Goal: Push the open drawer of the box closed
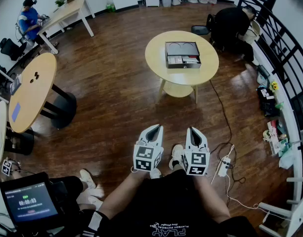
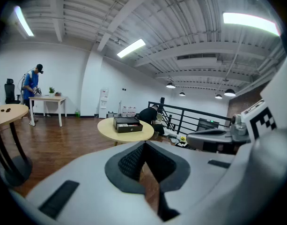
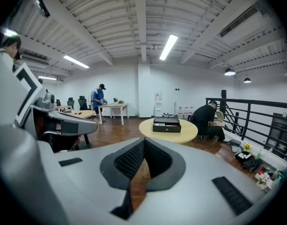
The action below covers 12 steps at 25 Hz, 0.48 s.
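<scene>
Jaws pinched together on nothing, the white left gripper (image 1: pixel 153 128) and white right gripper (image 1: pixel 192 130) hang low. Well apart, the black metal box (image 1: pixel 182 47) on a round pale-wood table (image 1: pixel 156 53) shows its open drawer (image 1: pixel 183 61). An off-centre shove may skid the box.

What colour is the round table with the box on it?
Pale yellow, like light wood. The round table shows best in the head view.

you hold two claws: left claw (image 1: pixel 153 130), right claw (image 1: pixel 193 131). far ahead, one box (image 1: pixel 183 55), one round counter (image 1: pixel 158 63). two people: person in blue (image 1: pixel 28 21), person in black (image 1: pixel 233 26).
</scene>
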### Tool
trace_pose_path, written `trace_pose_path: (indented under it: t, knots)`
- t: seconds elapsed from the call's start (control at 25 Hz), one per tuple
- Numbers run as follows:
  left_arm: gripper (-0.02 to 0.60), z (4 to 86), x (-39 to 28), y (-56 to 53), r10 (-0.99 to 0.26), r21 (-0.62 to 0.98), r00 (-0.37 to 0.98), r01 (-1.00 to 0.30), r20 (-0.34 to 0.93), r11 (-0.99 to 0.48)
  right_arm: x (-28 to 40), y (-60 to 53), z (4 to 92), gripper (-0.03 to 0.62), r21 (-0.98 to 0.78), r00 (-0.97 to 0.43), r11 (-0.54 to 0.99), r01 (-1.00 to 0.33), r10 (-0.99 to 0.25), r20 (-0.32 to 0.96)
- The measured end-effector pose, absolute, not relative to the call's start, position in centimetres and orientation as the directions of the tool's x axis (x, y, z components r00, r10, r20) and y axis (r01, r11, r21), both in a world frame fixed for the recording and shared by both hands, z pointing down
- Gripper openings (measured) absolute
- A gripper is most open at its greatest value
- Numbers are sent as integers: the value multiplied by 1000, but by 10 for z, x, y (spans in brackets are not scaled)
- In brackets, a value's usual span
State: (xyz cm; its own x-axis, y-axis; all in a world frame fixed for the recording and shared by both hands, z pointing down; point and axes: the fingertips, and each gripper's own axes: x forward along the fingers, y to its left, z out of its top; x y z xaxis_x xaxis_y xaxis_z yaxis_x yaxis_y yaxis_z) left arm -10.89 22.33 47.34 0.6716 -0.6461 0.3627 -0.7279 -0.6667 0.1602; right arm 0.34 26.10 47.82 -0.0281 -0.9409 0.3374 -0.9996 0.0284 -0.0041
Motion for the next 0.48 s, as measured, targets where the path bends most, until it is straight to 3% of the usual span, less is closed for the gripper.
trace_pose_path:
  t: [0.48]
  knots:
    - [-3,472,-48,128,-668,158,643,-755,374,-637,61,162,485,5,-19,-84,83,-996,-927,364]
